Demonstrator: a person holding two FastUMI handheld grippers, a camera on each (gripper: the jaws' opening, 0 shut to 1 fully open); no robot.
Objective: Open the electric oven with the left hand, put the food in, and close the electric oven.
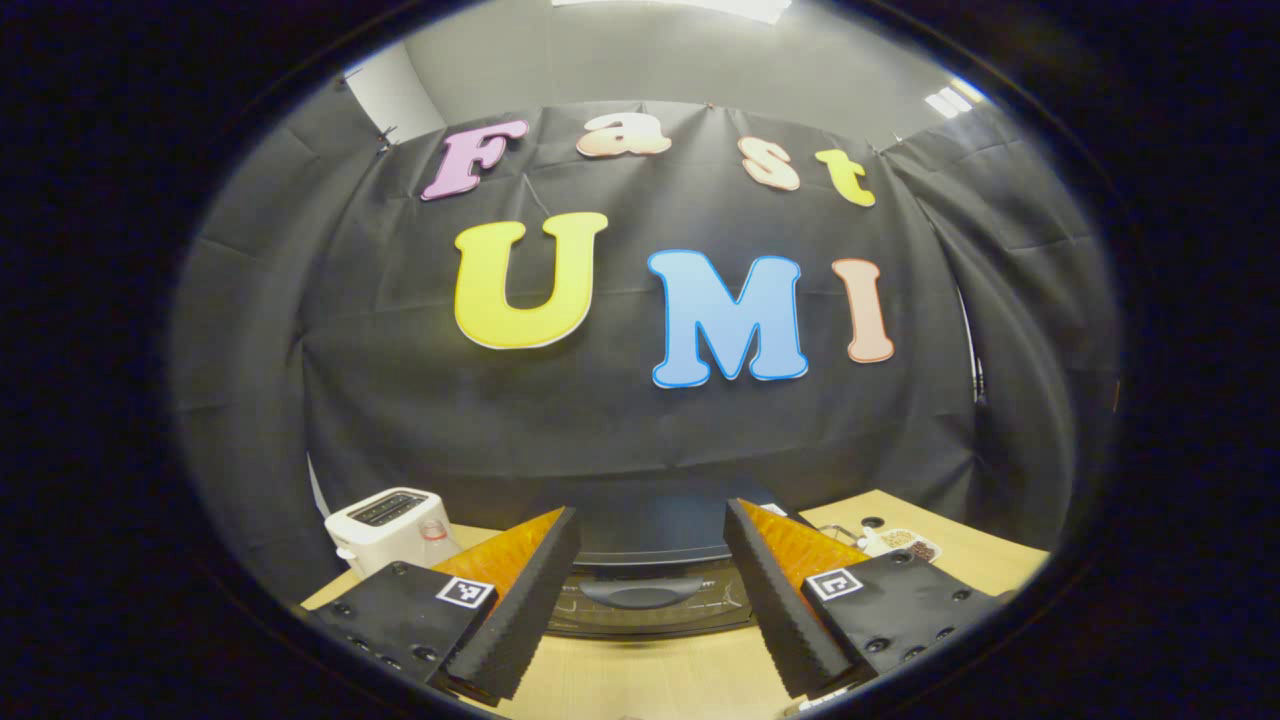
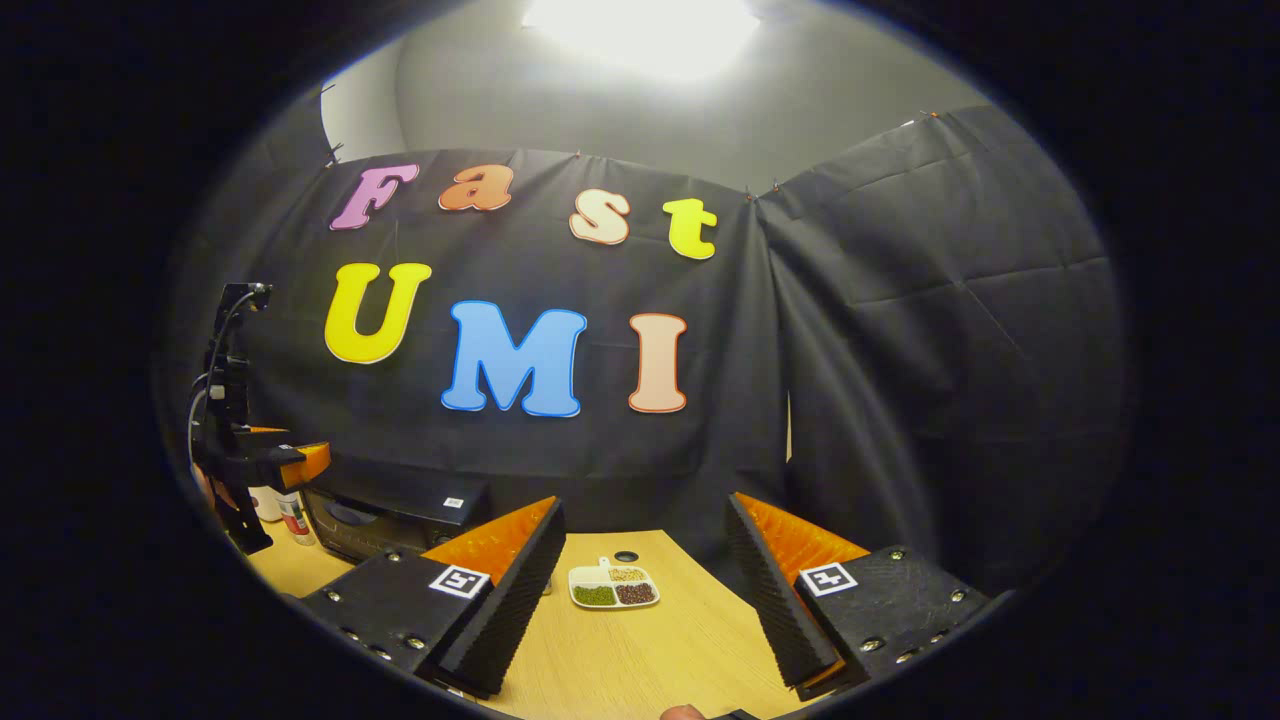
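Note:
A black electric oven (image 1: 650, 585) stands on the wooden table straight ahead in the left gripper view, its door shut and its curved handle (image 1: 642, 592) facing me. My left gripper (image 1: 650, 570) is open, with the oven front showing between its fingers at some distance. In the right gripper view the oven (image 2: 395, 515) sits at the far left, and the left gripper (image 2: 285, 462) hovers in front of it. A white divided plate of food (image 2: 614, 587) lies on the table ahead of my right gripper (image 2: 645, 575), which is open and holds nothing.
A white toaster (image 1: 385, 525) stands left of the oven, with a small bottle (image 1: 434, 532) beside it. The food plate (image 1: 905, 545) lies to the oven's right. Two bottles (image 2: 285, 512) stand by the oven. Light wooden table (image 2: 640, 650) spreads in front; black cloth walls surround it.

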